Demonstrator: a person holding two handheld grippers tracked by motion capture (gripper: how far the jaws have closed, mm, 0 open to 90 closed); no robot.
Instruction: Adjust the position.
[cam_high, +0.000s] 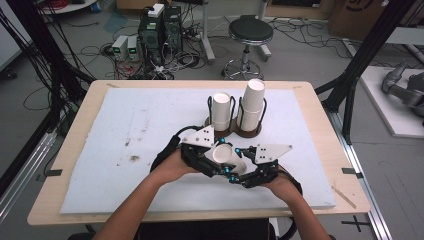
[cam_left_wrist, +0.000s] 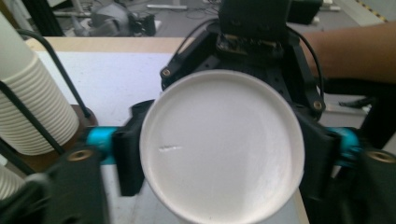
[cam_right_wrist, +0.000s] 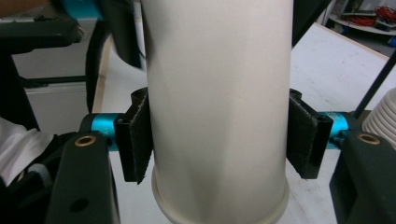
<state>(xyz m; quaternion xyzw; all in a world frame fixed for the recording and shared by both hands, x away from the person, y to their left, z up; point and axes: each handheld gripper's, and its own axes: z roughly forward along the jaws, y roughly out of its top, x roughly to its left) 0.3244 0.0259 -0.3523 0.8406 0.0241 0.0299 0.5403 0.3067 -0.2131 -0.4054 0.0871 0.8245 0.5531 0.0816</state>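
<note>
A white paper cup (cam_high: 227, 156) lies on its side above the white mat, held between both grippers near the table's front. My left gripper (cam_high: 212, 159) comes from the left. In the left gripper view a round end of the cup (cam_left_wrist: 219, 144) faces the camera, and the pads (cam_left_wrist: 128, 156) press on its sides. My right gripper (cam_high: 242, 170) comes from the right. In the right gripper view its pads (cam_right_wrist: 135, 140) clamp the cup's wall (cam_right_wrist: 217, 93). Behind the cup, two stacks of white cups, a short one (cam_high: 220, 107) and a tall one (cam_high: 251, 102), stand in a wire holder.
The holder's wooden base (cam_high: 235, 131) sits just beyond the grippers. A white foam mat (cam_high: 125, 145) covers most of the wooden table (cam_high: 50, 210). Beyond the far edge, a stool (cam_high: 250, 32) and computer boxes (cam_high: 160, 30) stand on the floor. Black frame posts (cam_high: 360, 65) rise on the right.
</note>
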